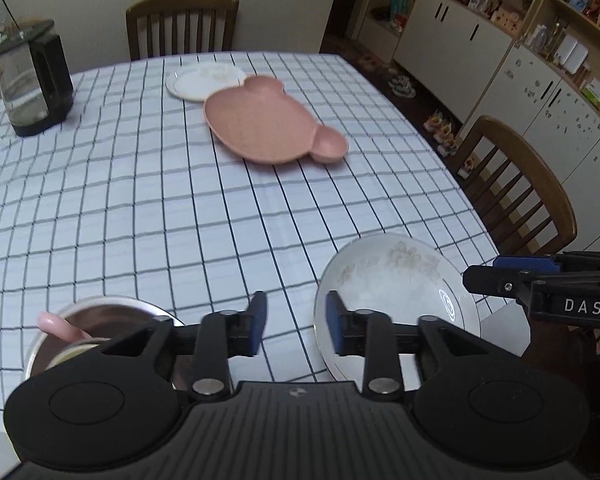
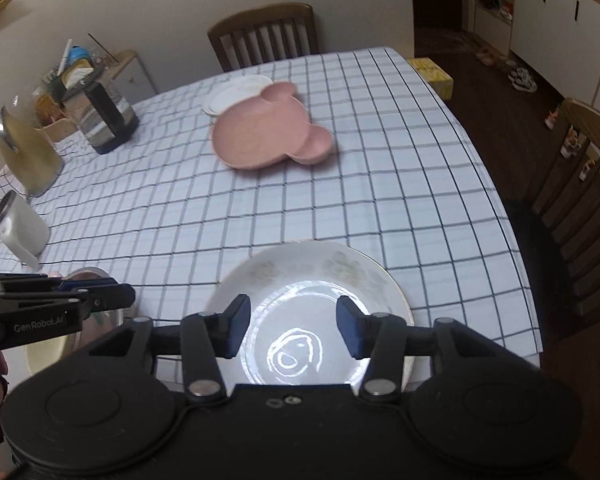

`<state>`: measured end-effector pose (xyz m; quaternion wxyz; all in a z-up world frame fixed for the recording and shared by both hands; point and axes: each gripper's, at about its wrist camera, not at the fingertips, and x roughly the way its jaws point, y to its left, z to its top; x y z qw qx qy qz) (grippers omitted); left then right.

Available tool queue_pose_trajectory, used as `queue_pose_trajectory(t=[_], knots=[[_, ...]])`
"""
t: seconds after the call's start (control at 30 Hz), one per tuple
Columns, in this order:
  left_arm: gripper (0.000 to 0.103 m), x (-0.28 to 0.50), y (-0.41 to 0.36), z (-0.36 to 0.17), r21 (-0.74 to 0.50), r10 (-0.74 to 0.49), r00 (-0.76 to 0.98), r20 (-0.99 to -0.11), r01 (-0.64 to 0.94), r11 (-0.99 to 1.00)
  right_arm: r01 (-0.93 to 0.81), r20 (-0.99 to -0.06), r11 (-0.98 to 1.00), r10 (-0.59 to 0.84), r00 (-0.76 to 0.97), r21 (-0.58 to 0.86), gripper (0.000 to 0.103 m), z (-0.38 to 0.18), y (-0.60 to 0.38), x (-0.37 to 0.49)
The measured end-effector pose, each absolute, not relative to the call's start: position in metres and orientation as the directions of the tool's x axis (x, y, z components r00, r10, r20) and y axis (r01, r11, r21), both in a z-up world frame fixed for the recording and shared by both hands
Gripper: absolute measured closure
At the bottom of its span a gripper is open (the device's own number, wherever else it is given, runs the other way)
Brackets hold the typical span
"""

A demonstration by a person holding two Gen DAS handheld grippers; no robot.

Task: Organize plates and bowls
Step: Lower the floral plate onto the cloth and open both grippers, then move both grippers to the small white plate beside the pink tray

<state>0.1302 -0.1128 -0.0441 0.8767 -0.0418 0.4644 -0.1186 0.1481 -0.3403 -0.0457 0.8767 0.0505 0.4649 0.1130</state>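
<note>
Evidently both tools are idling unclenched: the right gripper (image 2: 290, 326) is hovering over the flowered white plate (image 2: 332, 276) at the near table edge, empty, likely lining up a rim grip. The left gripper (image 1: 296, 322), also released, is waiting between that plate and the metal bowl (image 1: 112, 308). The pink bear plate (image 2: 260, 136) is lying far across, overlapping another white plate (image 2: 236, 90).

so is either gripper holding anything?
No. Left gripper and right gripper are both open and empty; the white floral plate lies ungripped on the table.
</note>
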Motion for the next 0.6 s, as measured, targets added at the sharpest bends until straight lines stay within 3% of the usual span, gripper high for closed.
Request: queue_pose_trajectory(t=[0.03,0.1,0.23,0.33,0.4,0.53,0.6], knots=[[0.048,0.129,-0.110,-0.040,-0.178,-0.243,0.555,-0.796,0.170,0.969,-0.158,-0.799,0.969,0.246,0.549,0.191,0.054,-0.042,-0.335,0.148],[0.038,0.128,-0.101,-0.030,-0.173,-0.237,0.588,-0.774,0.164,0.971,-0.167,-0.788,0.968,0.251,0.563,0.188,0.051,-0.033,-0.326,0.148],[0.036,0.135,-0.086,-0.016,-0.170,-0.226,0.602,-0.766,0.150,0.974,-0.177,-0.764,0.968,0.249,0.595,0.178,0.038,-0.017,-0.310,0.152],[0.031,0.145,-0.077,-0.009,-0.171,-0.222,0.605,-0.765,0.142,0.975,-0.187,-0.751,0.968,0.249,0.611,0.168,0.034,-0.005,-0.299,0.161],[0.028,0.153,-0.073,-0.003,-0.165,-0.218,0.617,-0.756,0.143,0.976,-0.191,-0.746,0.967,0.250,0.618,0.165,0.024,0.003,-0.294,0.170],[0.025,0.175,-0.069,0.006,-0.149,-0.201,0.639,-0.743,0.135,0.979,-0.216,-0.733,0.966,0.250,0.632,0.143,0.014,0.017,-0.283,0.193],[0.025,0.190,-0.069,0.010,-0.128,-0.173,0.649,-0.741,0.117,0.985,-0.236,-0.726,0.962,0.258,0.637,0.135,0.002,0.023,-0.279,0.208]])
